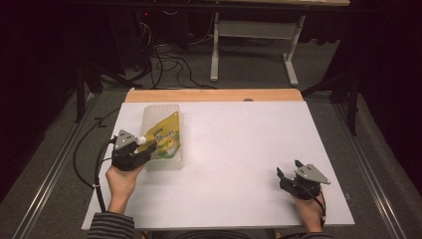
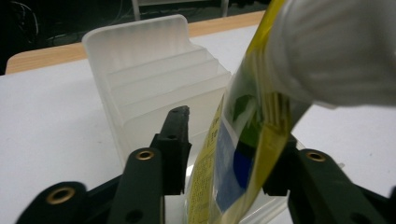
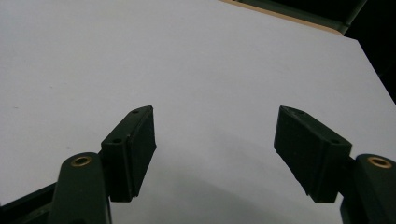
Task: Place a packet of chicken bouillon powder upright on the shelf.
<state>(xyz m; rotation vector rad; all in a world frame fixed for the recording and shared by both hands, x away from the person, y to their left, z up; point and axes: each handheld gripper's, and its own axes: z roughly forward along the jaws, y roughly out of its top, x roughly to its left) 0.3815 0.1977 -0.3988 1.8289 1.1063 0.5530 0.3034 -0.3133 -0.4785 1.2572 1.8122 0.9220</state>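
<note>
A yellow spouted pouch (image 1: pixel 167 137) with a white cap (image 1: pixel 142 140) leans in a translucent plastic rack (image 1: pixel 160 112) at the left of the white table. My left gripper (image 1: pixel 149 148) is at the rack's near end, by the cap. In the left gripper view the pouch (image 2: pixel 243 154) stands between the jaws of the left gripper (image 2: pixel 229 140). The left pad is clear of it, so the gripper is open. The cap (image 2: pixel 336 51) looms at the top right, and the rack's dividers (image 2: pixel 159 79) lie behind. My right gripper (image 1: pixel 287 167) (image 3: pixel 215 126) rests open over bare table at the front right.
The white tabletop (image 1: pixel 239 144) has a wooden strip (image 1: pixel 214 94) along its far edge. Beyond it are floor cables (image 1: pixel 169 64) and the legs of another desk (image 1: pixel 215 50). A cable (image 1: pixel 97 169) trails from the left gripper off the table's left side.
</note>
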